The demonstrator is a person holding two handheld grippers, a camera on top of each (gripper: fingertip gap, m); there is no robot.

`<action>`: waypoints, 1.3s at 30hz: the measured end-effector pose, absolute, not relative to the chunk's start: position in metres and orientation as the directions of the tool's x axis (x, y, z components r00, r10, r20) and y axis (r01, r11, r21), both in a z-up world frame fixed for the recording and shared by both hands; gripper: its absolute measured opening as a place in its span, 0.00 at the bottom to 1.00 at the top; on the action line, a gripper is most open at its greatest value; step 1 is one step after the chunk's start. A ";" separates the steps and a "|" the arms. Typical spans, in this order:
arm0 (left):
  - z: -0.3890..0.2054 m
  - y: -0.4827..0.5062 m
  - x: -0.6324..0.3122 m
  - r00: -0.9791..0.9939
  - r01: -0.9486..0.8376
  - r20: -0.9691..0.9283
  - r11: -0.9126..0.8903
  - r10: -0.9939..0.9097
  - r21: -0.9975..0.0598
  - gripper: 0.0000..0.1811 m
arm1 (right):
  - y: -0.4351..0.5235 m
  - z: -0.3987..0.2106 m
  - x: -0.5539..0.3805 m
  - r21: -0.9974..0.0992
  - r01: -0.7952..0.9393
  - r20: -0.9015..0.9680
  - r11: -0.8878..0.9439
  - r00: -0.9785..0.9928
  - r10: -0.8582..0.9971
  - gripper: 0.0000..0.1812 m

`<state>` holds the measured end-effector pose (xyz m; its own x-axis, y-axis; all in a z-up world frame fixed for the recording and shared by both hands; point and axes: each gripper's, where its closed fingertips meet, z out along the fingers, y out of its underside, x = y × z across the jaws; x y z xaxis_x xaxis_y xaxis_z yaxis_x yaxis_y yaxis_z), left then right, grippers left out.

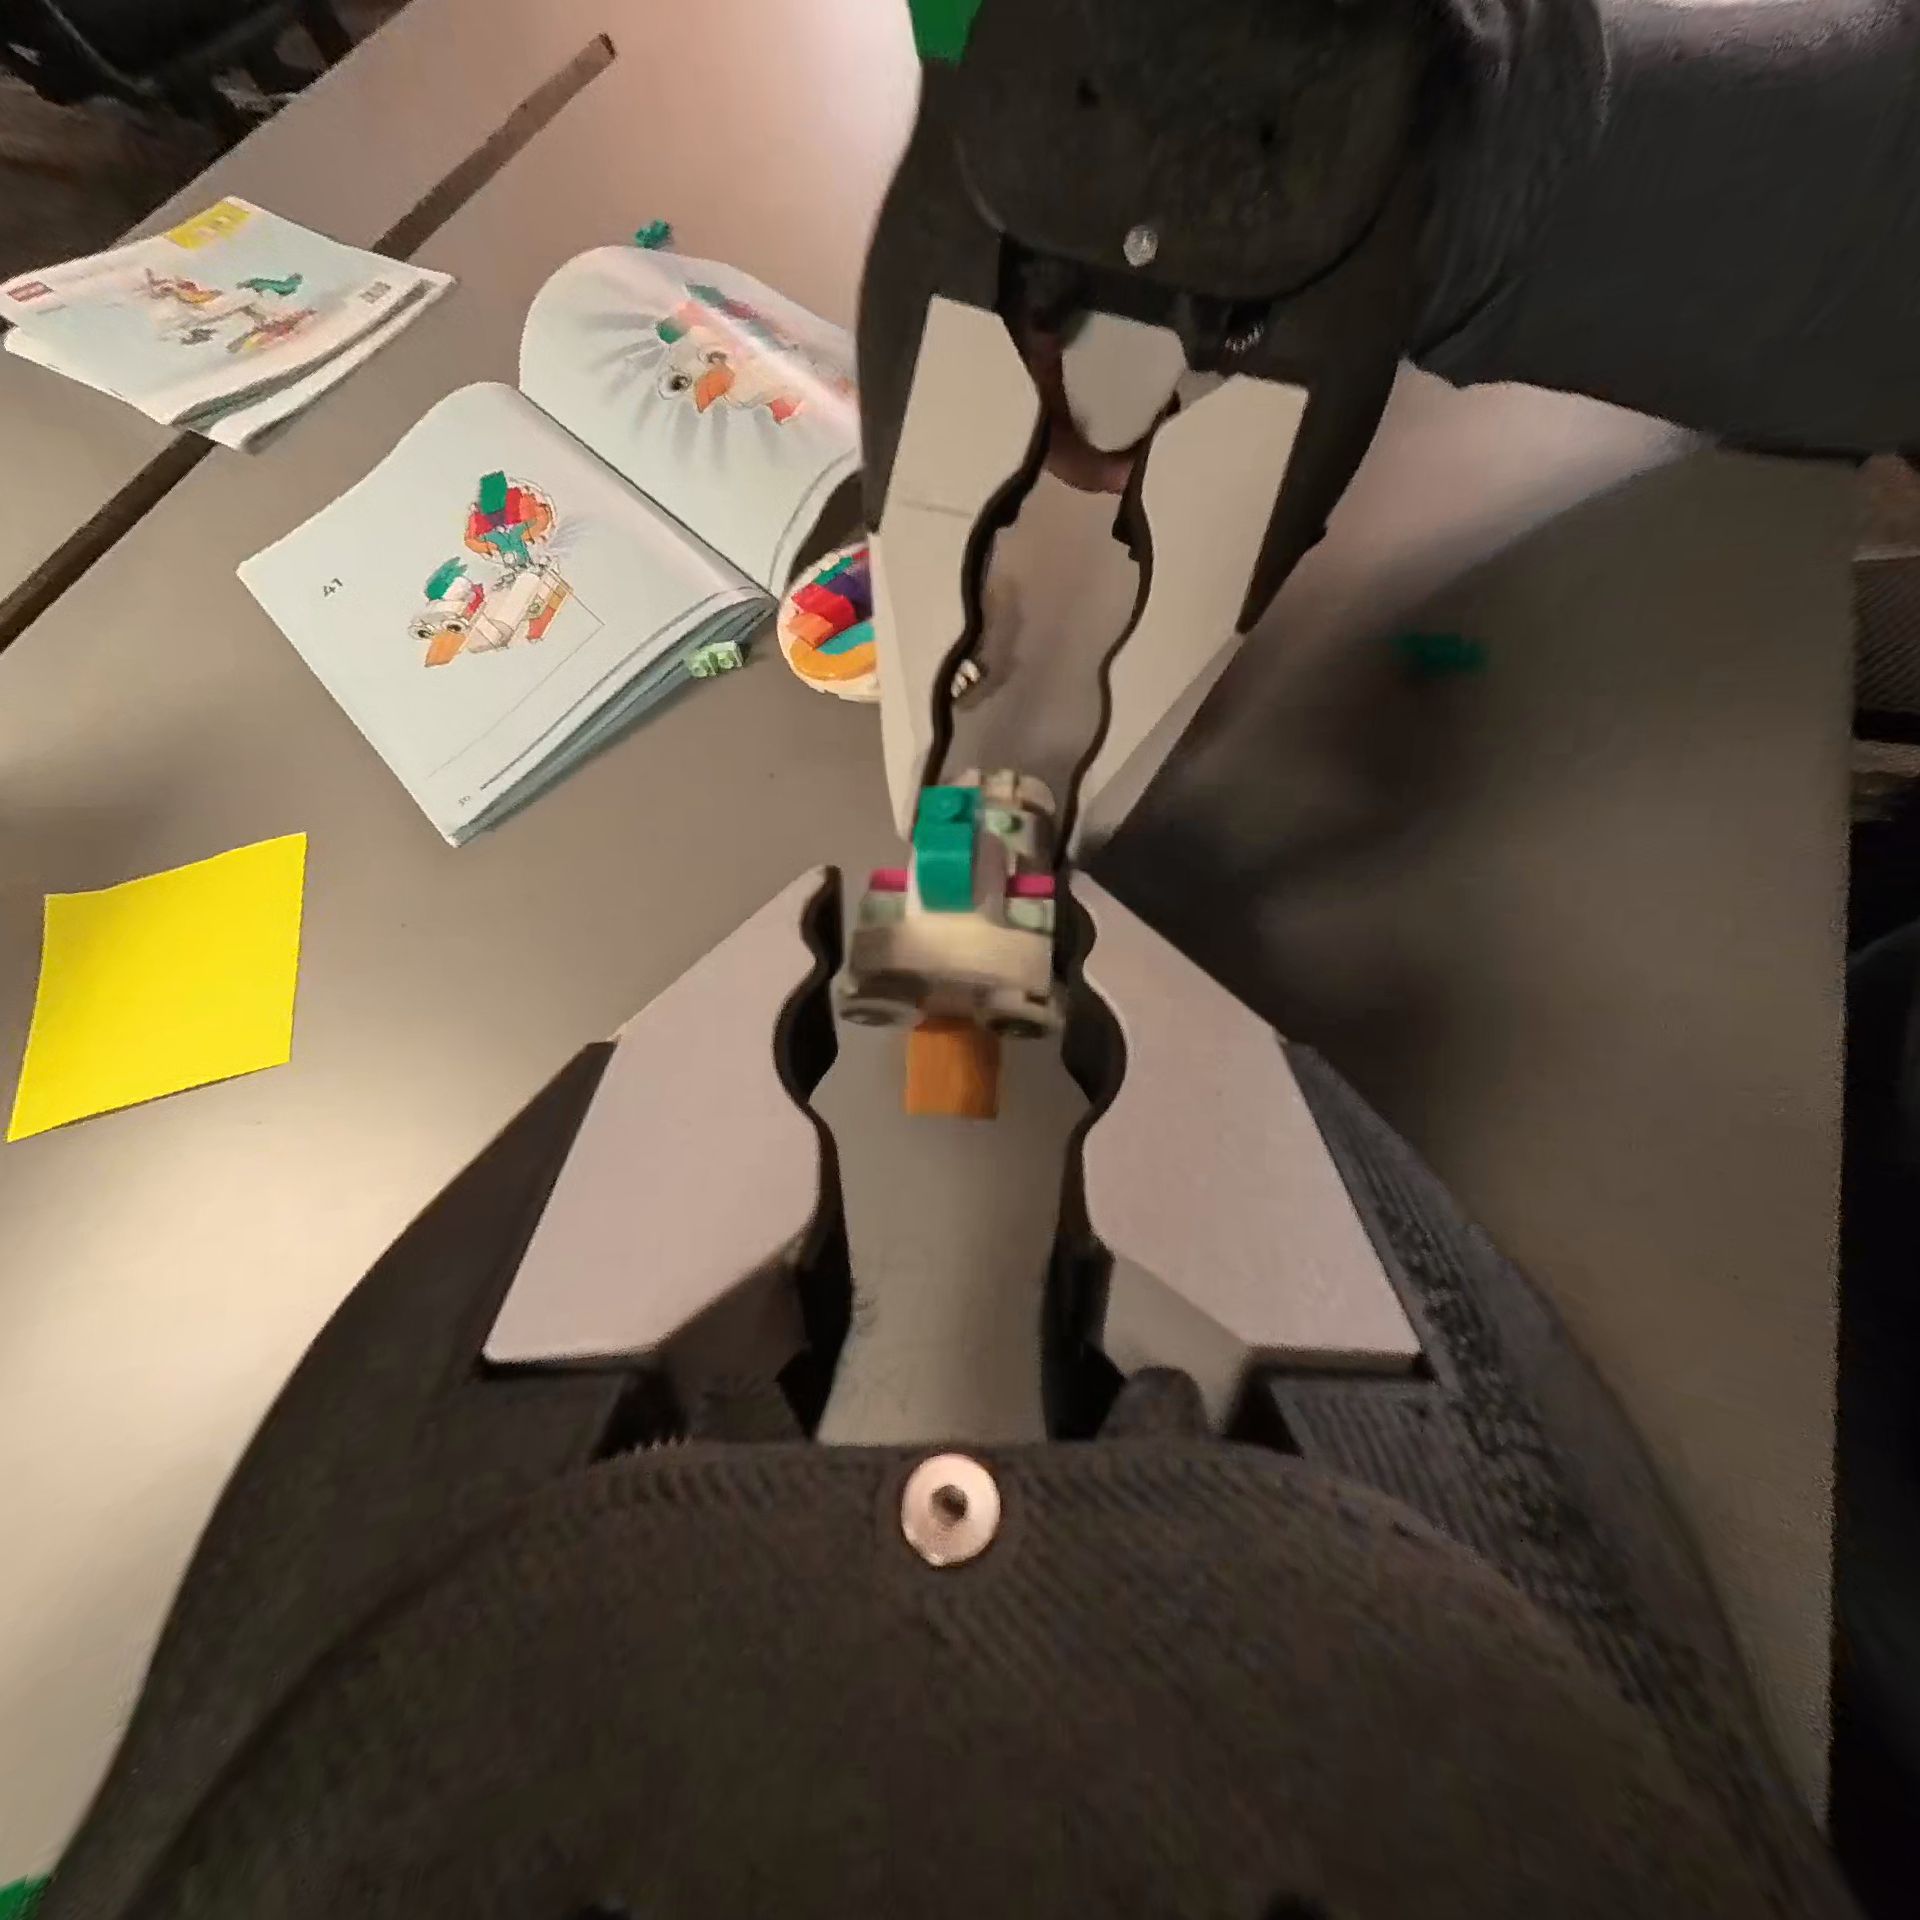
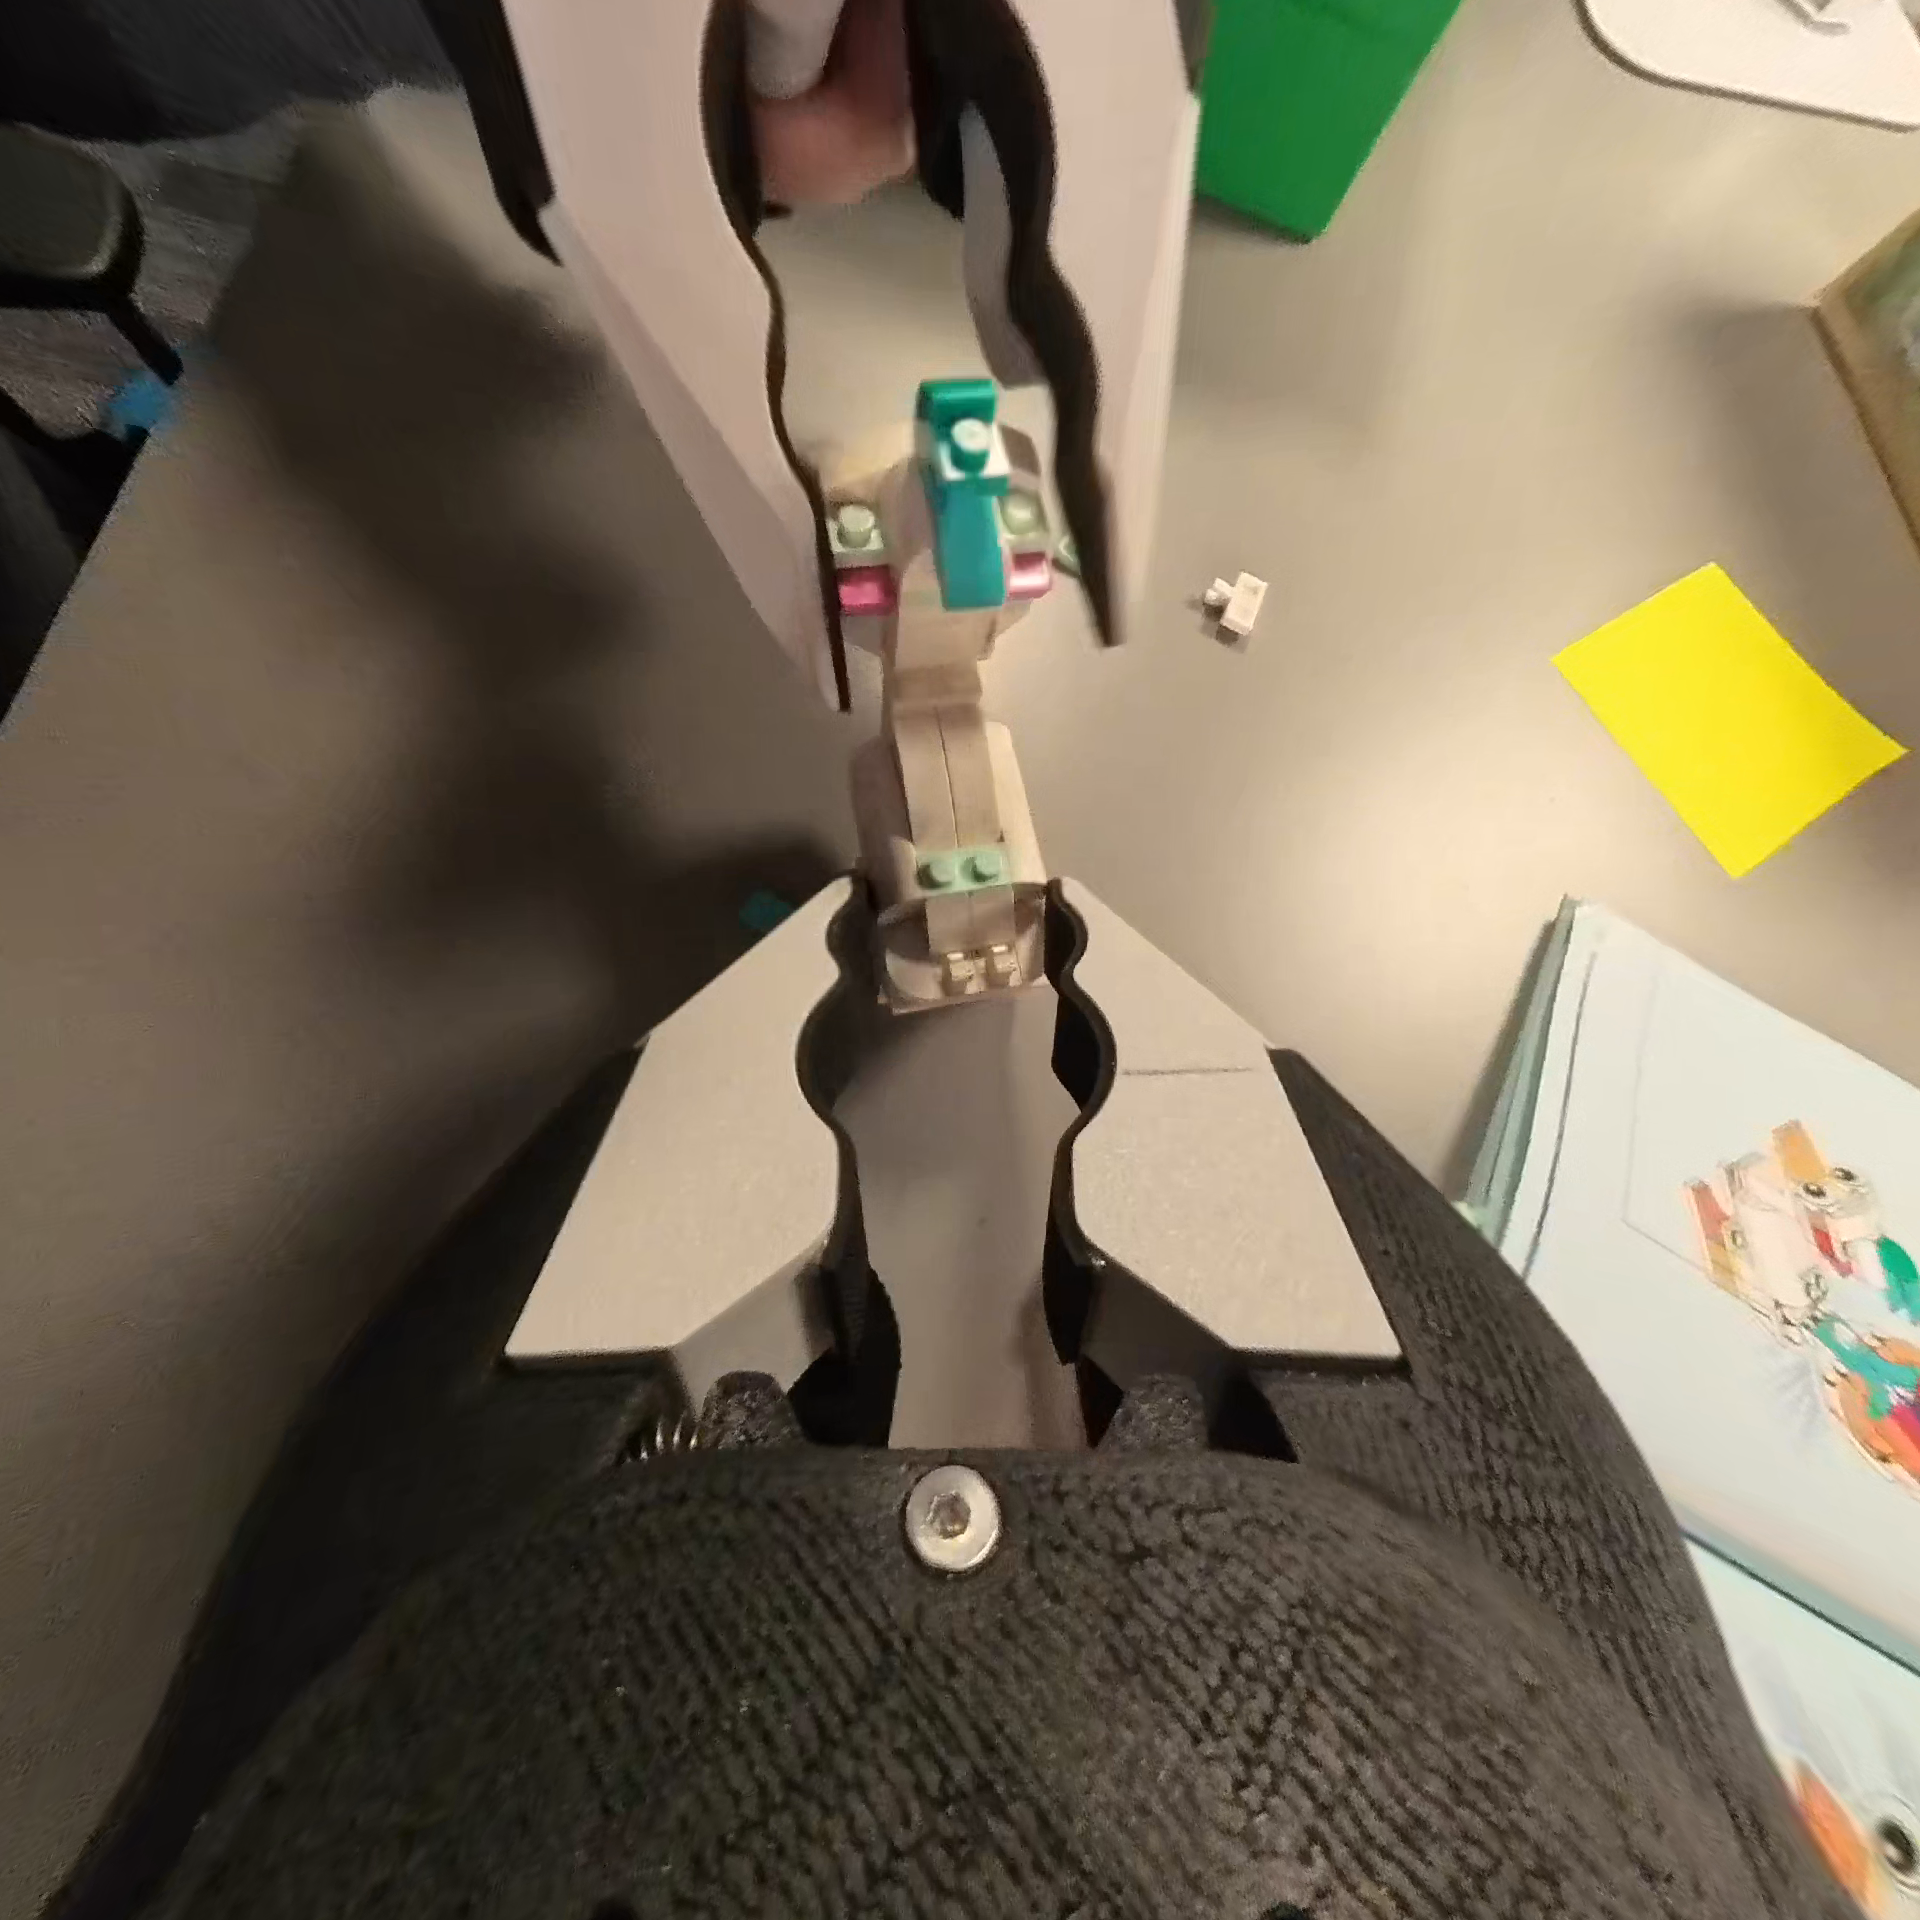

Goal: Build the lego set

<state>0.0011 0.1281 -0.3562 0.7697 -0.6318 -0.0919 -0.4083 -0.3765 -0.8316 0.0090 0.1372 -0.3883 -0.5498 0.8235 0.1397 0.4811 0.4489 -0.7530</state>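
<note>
A white lego bird model [image 1: 951,940] has a teal crest, pink and pale green side bricks and an orange beak [image 1: 948,1070]. My left gripper [image 1: 945,914] is shut on its head and holds it above the grey table [image 1: 416,1299]. My right gripper [image 1: 992,821] comes in from the opposite side. In the right wrist view, my right gripper [image 2: 954,914] is shut on the white neck end of the model [image 2: 951,790], and the left gripper [image 2: 966,644] clamps the head at the far end. Both hold the same model in the air.
An open instruction booklet [image 1: 499,603] and a closed one [image 1: 218,312] lie at the left. Near them are a small dish of coloured bricks [image 1: 831,623], a yellow note [image 1: 166,977], loose teal bricks [image 1: 1439,655], a white piece [image 2: 1236,603] and a green box [image 2: 1309,114]. Spacing between my two grippers at the tips: around 4 cm. Left tips and right tips are each some 20 cm from the yellow note [image 1: 166,977].
</note>
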 end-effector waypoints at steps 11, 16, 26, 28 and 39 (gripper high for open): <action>-0.409 0.140 0.012 0.719 -0.490 -0.097 -0.402 -0.689 -0.773 0.25 | 0.136 -0.388 0.008 -0.792 0.451 0.115 0.411 -0.551 0.827 0.17; -0.410 0.143 0.012 0.730 -0.436 -0.025 -0.437 -0.683 -0.787 0.19 | 0.140 -0.383 0.009 -0.825 0.449 0.086 0.342 -0.499 0.863 0.28; -0.402 0.181 0.000 0.823 -0.303 0.096 -0.575 -0.561 -0.760 0.19 | 0.234 -0.390 0.085 -0.706 0.527 -0.392 -0.473 0.265 0.881 0.24; -0.404 0.196 0.003 0.829 -0.289 0.109 -0.587 -0.548 -0.756 0.19 | 0.238 -0.390 0.084 -0.663 0.462 -0.506 -0.589 0.303 0.807 0.24; -0.410 0.218 0.013 0.836 -0.349 0.067 -0.622 -0.544 -0.701 0.19 | 0.236 -0.394 0.056 -0.507 0.375 -0.734 -0.776 0.285 0.617 0.21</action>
<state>0.0133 0.2180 -0.4099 0.8364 -0.5441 0.0671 -0.3486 -0.6223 -0.7009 0.0558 0.2360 -0.3945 0.2848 0.6170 -0.7336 0.3751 -0.7760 -0.5071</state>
